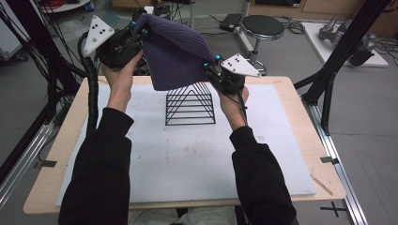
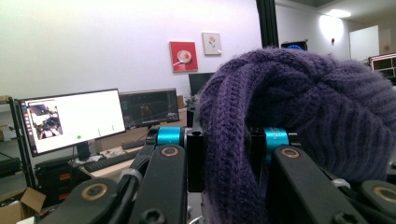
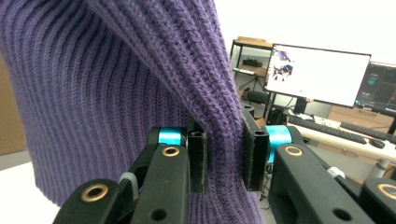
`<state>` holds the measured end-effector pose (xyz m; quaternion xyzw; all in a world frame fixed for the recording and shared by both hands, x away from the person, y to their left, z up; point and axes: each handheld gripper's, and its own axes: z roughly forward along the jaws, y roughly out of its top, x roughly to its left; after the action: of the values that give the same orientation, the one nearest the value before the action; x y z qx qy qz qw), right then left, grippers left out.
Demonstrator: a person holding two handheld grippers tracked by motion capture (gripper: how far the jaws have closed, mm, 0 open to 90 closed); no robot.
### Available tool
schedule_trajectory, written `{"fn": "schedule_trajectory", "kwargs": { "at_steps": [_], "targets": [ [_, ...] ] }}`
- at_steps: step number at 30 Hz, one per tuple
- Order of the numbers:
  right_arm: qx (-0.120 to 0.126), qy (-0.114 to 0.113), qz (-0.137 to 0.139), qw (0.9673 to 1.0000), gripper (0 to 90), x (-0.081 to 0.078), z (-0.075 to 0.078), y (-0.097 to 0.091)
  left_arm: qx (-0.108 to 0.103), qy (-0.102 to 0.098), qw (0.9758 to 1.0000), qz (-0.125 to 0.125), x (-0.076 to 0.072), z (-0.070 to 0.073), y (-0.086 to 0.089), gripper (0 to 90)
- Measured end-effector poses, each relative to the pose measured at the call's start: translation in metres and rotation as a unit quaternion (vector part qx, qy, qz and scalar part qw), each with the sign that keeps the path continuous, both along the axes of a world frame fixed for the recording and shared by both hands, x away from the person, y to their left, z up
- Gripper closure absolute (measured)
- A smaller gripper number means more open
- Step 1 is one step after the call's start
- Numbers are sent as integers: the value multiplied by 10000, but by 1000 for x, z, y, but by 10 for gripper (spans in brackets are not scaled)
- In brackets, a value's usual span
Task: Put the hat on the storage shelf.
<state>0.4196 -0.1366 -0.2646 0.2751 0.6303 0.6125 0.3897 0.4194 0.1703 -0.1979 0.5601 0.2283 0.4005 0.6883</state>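
Observation:
A purple knitted beanie (image 1: pixel 173 49) hangs in the air between both grippers, above a black wire pyramid-shaped rack (image 1: pixel 190 104) that stands on the white mat (image 1: pixel 187 154). My left gripper (image 1: pixel 140 29) is shut on the beanie's upper left edge, higher than the other. My right gripper (image 1: pixel 212 61) is shut on the beanie's right edge, just above the rack's right side. In the left gripper view the knit (image 2: pixel 299 112) bunches between the jaws of the left gripper (image 2: pixel 226 158). In the right gripper view a fold of the beanie (image 3: pixel 116 88) is pinched in the right gripper (image 3: pixel 224 156).
The mat lies on a wooden table (image 1: pixel 300 117). A black stool (image 1: pixel 263 27) stands behind the table, with black frame posts (image 1: pixel 338 56) at both sides. Monitors (image 2: pixel 72 119) on a desk stand far off.

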Motion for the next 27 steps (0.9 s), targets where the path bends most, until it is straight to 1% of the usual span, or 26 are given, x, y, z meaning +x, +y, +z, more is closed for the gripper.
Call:
{"fn": "schedule_trajectory", "kwargs": {
  "at_steps": [1,2,4,6,9,13,14,15,17,19,21,22,23,25,26,27],
  "targets": [
    [-3,9,-10,10000,763,1,0,-1,10,-1,10000,0,1,-1,-2,769],
    [24,106,-3,9999,760,1,-1,-1,29,-3,10000,-13,1,-2,-3,768],
    [50,191,13,9998,758,4,-4,-3,106,-71,9999,-95,2,-5,-6,766],
    [85,299,-20,9995,757,5,-9,-4,146,-78,9998,-77,3,-9,-9,766],
    [74,372,-101,9992,757,7,-16,-5,177,-15,9998,-56,6,-17,-12,766],
    [123,556,-77,9983,756,8,-26,-7,176,83,9998,-47,8,-29,-14,764],
    [129,619,-45,9980,756,8,-33,-7,179,104,9998,-49,8,-31,-13,761],
    [129,619,-45,9980,756,8,-33,-7,163,143,9997,-55,9,-34,-13,761],
    [118,770,-25,9970,755,9,-39,-6,145,212,9996,-83,9,-41,-13,760],
    [132,861,-51,9962,756,9,-43,-5,88,239,9996,-116,9,-47,-14,760],
    [164,924,-64,9956,756,8,-47,-5,72,270,9995,-151,9,-50,-14,760],
    [167,941,-62,9954,755,8,-48,-6,49,317,9993,-167,8,-53,-14,759],
    [163,978,-43,9951,752,8,-49,-7,58,341,9992,-193,8,-54,-15,757],
    [146,1007,-42,9948,750,8,-53,-8,173,385,9988,-227,7,-55,-16,757],
    [141,1050,-36,9944,748,8,-55,-9,248,401,9986,-220,7,-55,-17,757],
    [152,1112,-38,9937,748,9,-57,-10,263,413,9986,-224,6,-55,-19,756]
  ]
}}
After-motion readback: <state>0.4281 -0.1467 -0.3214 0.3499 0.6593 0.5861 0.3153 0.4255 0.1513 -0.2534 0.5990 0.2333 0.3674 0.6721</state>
